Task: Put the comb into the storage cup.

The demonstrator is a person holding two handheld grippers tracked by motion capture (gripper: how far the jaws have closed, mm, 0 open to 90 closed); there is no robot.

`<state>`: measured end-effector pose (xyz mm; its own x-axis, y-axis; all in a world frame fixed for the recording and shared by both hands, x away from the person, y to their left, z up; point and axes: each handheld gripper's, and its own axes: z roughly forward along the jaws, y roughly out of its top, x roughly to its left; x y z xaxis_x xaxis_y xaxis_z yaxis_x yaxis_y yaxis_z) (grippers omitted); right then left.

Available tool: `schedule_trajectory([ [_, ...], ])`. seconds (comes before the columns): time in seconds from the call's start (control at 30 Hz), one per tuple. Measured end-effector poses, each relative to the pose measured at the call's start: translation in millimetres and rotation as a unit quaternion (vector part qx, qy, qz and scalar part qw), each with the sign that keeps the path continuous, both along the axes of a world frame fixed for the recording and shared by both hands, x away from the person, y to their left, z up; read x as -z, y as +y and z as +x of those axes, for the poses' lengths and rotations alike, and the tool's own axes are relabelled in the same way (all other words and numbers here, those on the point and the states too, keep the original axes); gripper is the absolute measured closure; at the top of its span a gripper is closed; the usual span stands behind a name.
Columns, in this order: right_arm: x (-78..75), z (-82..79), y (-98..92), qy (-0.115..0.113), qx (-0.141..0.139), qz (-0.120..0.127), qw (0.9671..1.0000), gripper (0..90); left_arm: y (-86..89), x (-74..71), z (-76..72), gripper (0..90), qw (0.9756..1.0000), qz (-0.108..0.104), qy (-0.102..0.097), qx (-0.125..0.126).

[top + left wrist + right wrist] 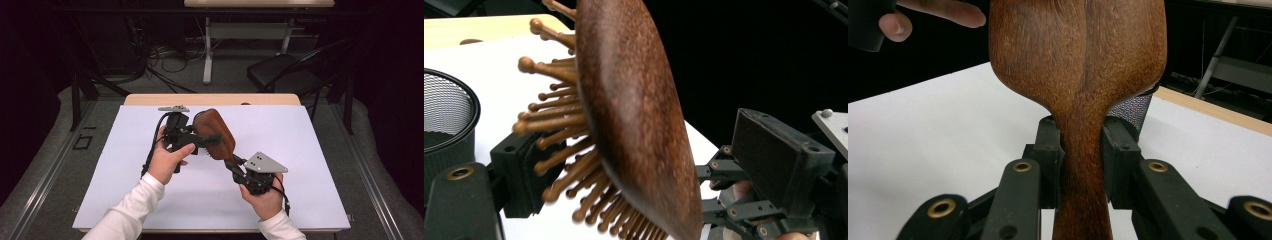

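Observation:
A brown wooden hairbrush (217, 130) is held above the white sheet, its back up and its wooden bristles (554, 150) facing down and left. My right gripper (232, 162) is shut on the brush handle (1083, 165), a pad pressed on each side of it. My left gripper (207, 140) reaches across the brush head (634, 100). One of its pads (524, 175) sits among the bristle tips. The other pad (774, 160) stands clear of the smooth back, so this gripper is open around the head.
A black mesh cup (449, 115) stands on the white sheet (300, 190) behind the brush, its rim peeking out beside the handle (1133, 107). A black chair (285, 72) and another table's legs stand beyond the far edge.

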<state>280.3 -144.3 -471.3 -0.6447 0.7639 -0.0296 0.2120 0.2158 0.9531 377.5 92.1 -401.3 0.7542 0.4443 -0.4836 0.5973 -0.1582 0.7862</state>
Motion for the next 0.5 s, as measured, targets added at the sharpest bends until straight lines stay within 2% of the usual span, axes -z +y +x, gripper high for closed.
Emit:
schedule_trajectory([
  [0.27, 0.0, -0.9, 1.2, -0.001, -0.002, 0.000, 1.0000, 72.0, -4.2, 2.4, 2.2, 15.3, 1.0000, -0.002, 0.009, 0.002],
  [0.5, -0.1, -1.3, 1.6, -0.003, -0.002, 0.001, 1.0000, 72.1, -5.7, 2.5, 3.1, 16.1, 1.0000, -0.005, 0.007, 0.002],
])
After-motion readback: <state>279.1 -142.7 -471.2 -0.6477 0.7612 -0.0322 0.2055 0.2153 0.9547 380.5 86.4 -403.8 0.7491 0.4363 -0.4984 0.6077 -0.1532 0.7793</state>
